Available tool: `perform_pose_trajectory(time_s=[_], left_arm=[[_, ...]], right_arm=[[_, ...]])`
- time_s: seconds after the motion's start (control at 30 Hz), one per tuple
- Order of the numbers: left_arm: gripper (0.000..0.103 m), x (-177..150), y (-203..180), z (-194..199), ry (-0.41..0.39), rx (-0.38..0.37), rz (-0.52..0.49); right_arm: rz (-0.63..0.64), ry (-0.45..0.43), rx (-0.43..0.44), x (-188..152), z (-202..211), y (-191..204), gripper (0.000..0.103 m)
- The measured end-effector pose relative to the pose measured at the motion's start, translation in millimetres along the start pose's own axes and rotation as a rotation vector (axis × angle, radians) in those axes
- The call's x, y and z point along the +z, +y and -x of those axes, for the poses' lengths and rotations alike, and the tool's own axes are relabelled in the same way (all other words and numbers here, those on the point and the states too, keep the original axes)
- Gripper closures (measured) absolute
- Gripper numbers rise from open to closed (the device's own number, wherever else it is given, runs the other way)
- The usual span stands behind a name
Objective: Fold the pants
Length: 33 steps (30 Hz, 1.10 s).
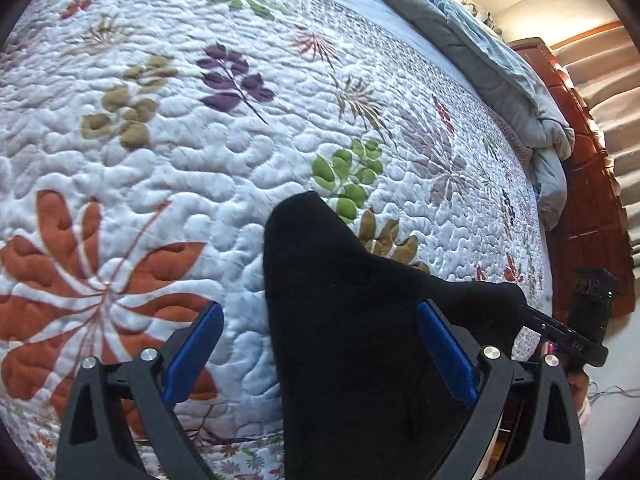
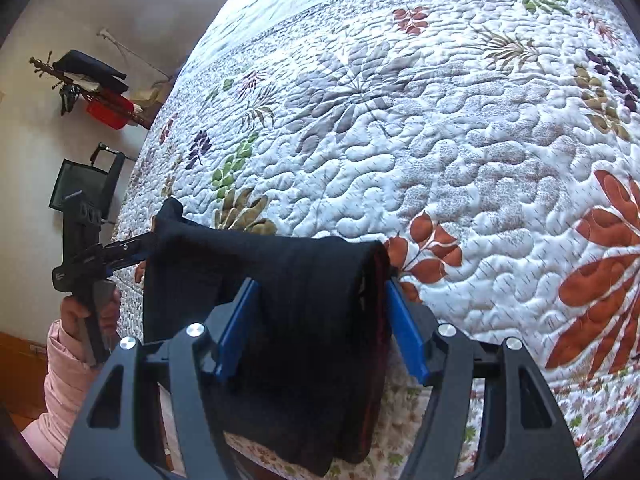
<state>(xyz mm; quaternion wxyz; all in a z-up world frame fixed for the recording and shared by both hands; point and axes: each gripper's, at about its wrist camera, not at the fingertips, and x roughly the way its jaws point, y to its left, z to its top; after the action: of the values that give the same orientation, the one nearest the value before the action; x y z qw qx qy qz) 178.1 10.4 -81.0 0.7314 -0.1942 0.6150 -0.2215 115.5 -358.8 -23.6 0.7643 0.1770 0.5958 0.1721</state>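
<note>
The black pants (image 1: 352, 320) hang over the near edge of the quilted floral bed (image 1: 200, 140). In the left wrist view my left gripper (image 1: 320, 340) stands open, blue pads wide apart, with the cloth lying between them. My right gripper appears there at the right (image 1: 536, 318), pinching the far corner of the pants. In the right wrist view the pants (image 2: 304, 312) bunch between my right gripper's (image 2: 320, 312) blue pads, which press on both sides of the fold. My left gripper (image 2: 148, 244) shows at the left, against the other corner.
A grey-blue duvet (image 1: 500, 64) is heaped along the far side of the bed by a wooden headboard (image 1: 580, 184). A wall shelf with a red box (image 2: 106, 110) and a black chair (image 2: 86, 184) stand beyond the bed's left edge.
</note>
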Motion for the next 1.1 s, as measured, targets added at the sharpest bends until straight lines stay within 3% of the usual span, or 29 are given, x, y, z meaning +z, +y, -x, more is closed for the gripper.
perform_pose_trajectory(time_s=[0.03, 0.1, 0.17, 0.2, 0.27, 0.33, 0.43, 0.53, 0.6, 0.77, 0.83, 0.9, 1.0, 1.1], left_arm=[[0.007, 3, -2, -3, 0.008, -0.021, 0.001], [0.015, 4, -3, -8, 0.01, -0.045, 0.018], [0.03, 8, -2, -14, 0.011, -0.055, 0.058], [0.035, 7, 1, -12, 0.011, -0.042, 0.065], [0.053, 6, -3, -11, 0.012, 0.017, 0.044], [0.059, 3, -4, -4, -0.011, 0.006, 0.047], [0.061, -3, -9, 4, -0.059, -0.01, 0.06], [0.059, -6, -12, -6, -0.08, 0.074, 0.033], [0.057, -6, -9, -22, -0.074, 0.125, 0.016], [0.05, -4, -4, -26, -0.069, 0.103, 0.048], [0.048, -6, -4, -18, -0.059, 0.089, 0.053], [0.042, -13, -3, -7, -0.052, 0.073, 0.067], [0.034, -34, -4, 13, -0.059, 0.027, 0.052], [0.029, -67, -8, 22, -0.04, 0.005, 0.006]], right_arm=[[0.003, 0.002, 0.019, 2, -3, -1, 0.04], [-0.002, 0.002, 0.063, 8, -7, -2, 0.056], [-0.01, 0.0, 0.1, 11, -9, -2, 0.069], [-0.007, -0.002, 0.11, 12, -9, -1, 0.075], [-0.001, -0.02, 0.129, 11, -3, 0, 0.082], [-0.013, -0.047, 0.162, 7, 6, -2, 0.085], [-0.027, -0.076, 0.129, 0, 10, -5, 0.086], [-0.054, -0.07, 0.085, 0, -3, -13, 0.086], [-0.06, -0.053, 0.04, 3, -20, -18, 0.086], [-0.107, -0.05, 0.08, 4, -26, -29, 0.083], [-0.092, -0.06, 0.105, 1, -17, -27, 0.073], [-0.082, -0.068, 0.119, -5, -4, -25, 0.049], [-0.015, -0.073, 0.068, -26, 18, -16, 0.042], [0.011, -0.053, 0.094, -55, 34, -15, 0.039]])
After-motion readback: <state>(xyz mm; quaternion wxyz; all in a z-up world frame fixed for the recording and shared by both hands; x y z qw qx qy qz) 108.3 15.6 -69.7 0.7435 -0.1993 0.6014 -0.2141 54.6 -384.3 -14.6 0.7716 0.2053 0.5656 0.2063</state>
